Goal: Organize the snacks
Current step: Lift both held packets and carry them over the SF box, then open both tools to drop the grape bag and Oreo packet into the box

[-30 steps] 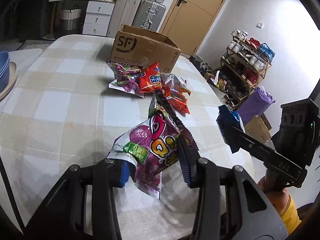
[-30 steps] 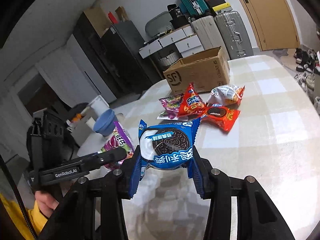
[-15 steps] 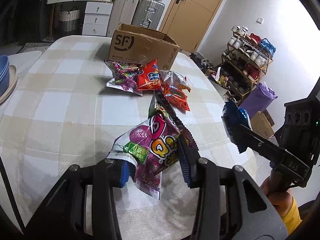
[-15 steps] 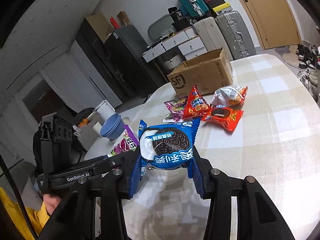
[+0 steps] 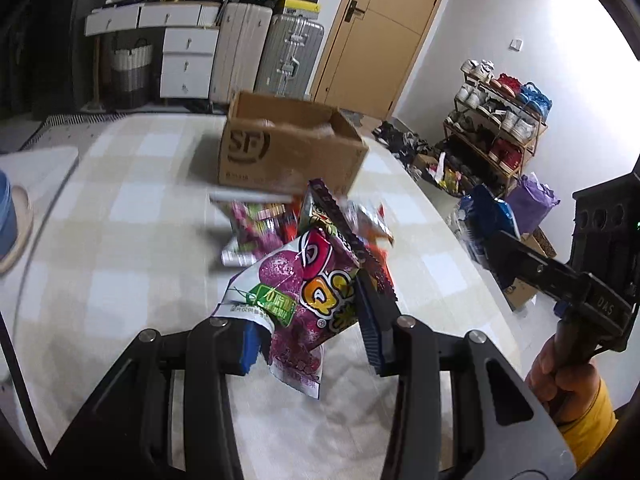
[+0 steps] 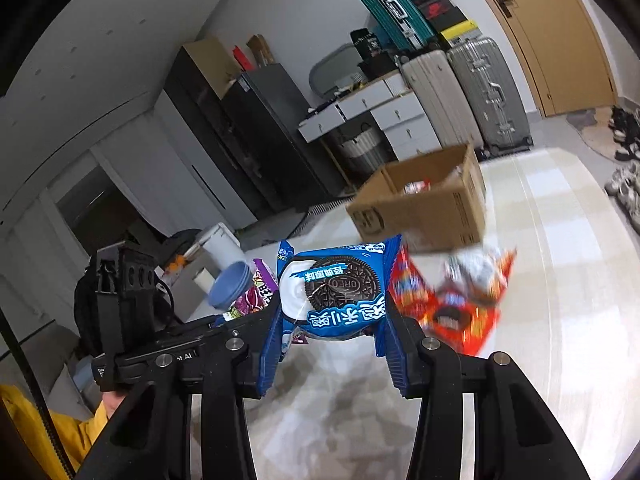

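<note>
- The left tongs (image 5: 310, 334) are clamped on a purple and white foil snack bag (image 5: 298, 300) with big "QQ" letters and a green label; its other writing is too small to read. The bag hangs clear above the worktop (image 5: 120, 240).
- The right tongs (image 6: 330, 336) are clamped on a blue Oreo cookie packet (image 6: 334, 294). "OREO" shows on the pictured biscuit, upside down, with white Chinese characters below it. This packet is also off the worktop.
- An open brown cardboard box (image 5: 288, 152) printed "SF" stands toward the far edge of the checked beige worktop. Some wrapped things lie inside it, too blurred to name.
- A loose pile of red, orange and purple snack bags (image 6: 452, 300) lies on the worktop just in front of the box; their labels are smeared by motion.
- A stack of blue bowls (image 6: 232, 290) sits near the left edge.
- The left part of the worktop, between bowls and pile, is bare cloth, as is the near part under both tongs.
- The right edge curves close beside the pile, with a shoe rack (image 5: 500, 120) on the floor beyond it.
</note>
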The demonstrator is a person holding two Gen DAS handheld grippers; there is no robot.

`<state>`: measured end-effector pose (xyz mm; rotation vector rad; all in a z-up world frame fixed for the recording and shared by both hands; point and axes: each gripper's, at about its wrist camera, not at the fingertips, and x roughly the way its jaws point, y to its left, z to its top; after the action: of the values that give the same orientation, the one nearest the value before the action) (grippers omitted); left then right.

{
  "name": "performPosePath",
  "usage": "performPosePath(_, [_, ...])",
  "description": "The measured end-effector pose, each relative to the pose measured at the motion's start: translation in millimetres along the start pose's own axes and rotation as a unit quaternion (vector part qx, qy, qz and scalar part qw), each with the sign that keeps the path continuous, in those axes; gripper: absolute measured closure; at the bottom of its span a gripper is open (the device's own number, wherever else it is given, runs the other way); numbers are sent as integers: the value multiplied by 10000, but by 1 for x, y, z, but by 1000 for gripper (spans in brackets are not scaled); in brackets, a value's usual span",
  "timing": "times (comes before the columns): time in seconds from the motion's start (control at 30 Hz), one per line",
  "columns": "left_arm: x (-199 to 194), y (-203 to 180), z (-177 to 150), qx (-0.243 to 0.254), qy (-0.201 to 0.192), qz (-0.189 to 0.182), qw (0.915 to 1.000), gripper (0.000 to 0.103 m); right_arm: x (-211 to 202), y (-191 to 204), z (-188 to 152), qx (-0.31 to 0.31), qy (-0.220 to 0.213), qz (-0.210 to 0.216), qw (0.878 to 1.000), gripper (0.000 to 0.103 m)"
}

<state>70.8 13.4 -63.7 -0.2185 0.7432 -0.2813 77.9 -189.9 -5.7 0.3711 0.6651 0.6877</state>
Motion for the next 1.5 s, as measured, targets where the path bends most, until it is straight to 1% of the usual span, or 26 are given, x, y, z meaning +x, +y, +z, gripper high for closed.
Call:
performPosePath(0.2, [11, 7, 55, 212, -129, 77, 9997, 65, 22, 4, 58, -316, -9, 54, 9995, 58])
performPosePath(0.3, [20, 16, 94, 203, -176, 39, 9996, 65, 38, 1, 87, -374, 8, 91, 9993, 58])
performPosePath(0.37, [27, 20, 120, 232, -214, 28, 9995, 65, 51, -1, 106, -415, 9, 38, 9991, 58])
performPosePath(0.43, [36, 24, 148, 275, -310, 102, 9991, 65, 65, -6, 127, -432, 16, -17, 9991, 58])
performPosePath(0.5, [53, 28, 177, 303, -295, 149, 9990, 65, 81, -13, 148, -390, 48, -52, 9992, 58])
performPosePath(0.57, [72, 35, 205, 195, -231, -47, 9995, 65, 95, -19, 163, -380, 87, -129, 9992, 58])
performPosePath(0.6, [83, 37, 217, 179, -162, -52, 9997, 65, 104, -22, 171, -369, 123, -166, 9991, 58])
performPosePath(0.63, [95, 38, 227, 180, -152, 67, 9997, 65, 113, -27, 179, -345, 169, -211, 9990, 58])
performPosePath(0.7, [116, 38, 244, 225, -39, 33, 9997, 65, 128, -37, 190, -232, 213, -286, 9991, 58])
performPosePath(0.83, [158, 42, 275, 160, 114, 119, 9997, 65, 157, -55, 204, -174, 379, -465, 9980, 58])
performPosePath(1.0, [201, 50, 300, 282, 133, 459, 9985, 65, 192, -75, 210, -121, 672, -670, 9954, 58])
performPosePath(1.07, [219, 51, 306, 217, 225, 407, 9987, 65, 199, -81, 207, -104, 752, -706, 9946, 58])
performPosePath(1.17, [244, 54, 312, 253, 356, 542, 9976, 65, 209, -91, 204, 14, 868, -735, 9935, 58])
performPosePath(1.37, [284, 58, 302, 201, 588, 445, 9971, 64, 219, -103, 194, 130, 1012, -768, 9918, 58])
performPosePath(1.47, [296, 56, 300, 216, 611, 476, 9968, 64, 221, -105, 191, 117, 1050, -790, 9913, 58])
performPosePath(1.5, [296, 55, 294, 190, 630, 467, 9967, 64, 221, -105, 191, 96, 1047, -806, 9912, 58])
